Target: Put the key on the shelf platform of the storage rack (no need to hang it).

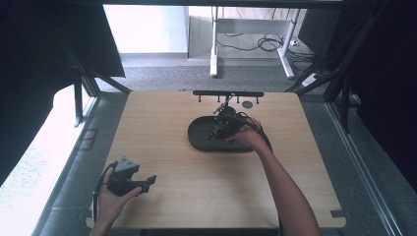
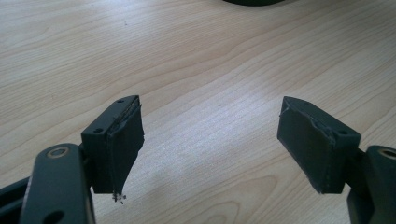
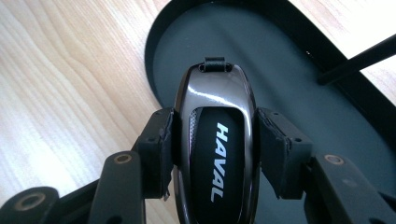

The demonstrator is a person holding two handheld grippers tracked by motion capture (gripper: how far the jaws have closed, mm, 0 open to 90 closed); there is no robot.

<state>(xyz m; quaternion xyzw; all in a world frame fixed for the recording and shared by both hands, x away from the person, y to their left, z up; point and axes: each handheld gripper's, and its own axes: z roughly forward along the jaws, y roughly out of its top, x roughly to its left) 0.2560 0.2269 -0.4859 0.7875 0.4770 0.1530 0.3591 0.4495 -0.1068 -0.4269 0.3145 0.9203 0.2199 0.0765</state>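
Right gripper view: right tongs (image 3: 215, 154) pinching one key fob (image 3: 215, 140) over one tray (image 3: 299, 79); left tongs (image 2: 210, 144) spread.

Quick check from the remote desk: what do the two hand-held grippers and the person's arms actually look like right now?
Both are black. The left hand-held gripper carries a grey three-cornered plate on top and trails a dark cable. Its jaws have black, worn, frayed-edged pads and round rivets at the linkage joints. The right hand-held gripper has the same pads and links. The forearms are bare, with no sleeves visible.

Left tongs (image 1: 147, 183) low near table edge, jaws spread wide. Right tongs (image 3: 215, 149) extended forward, jaws clamped.
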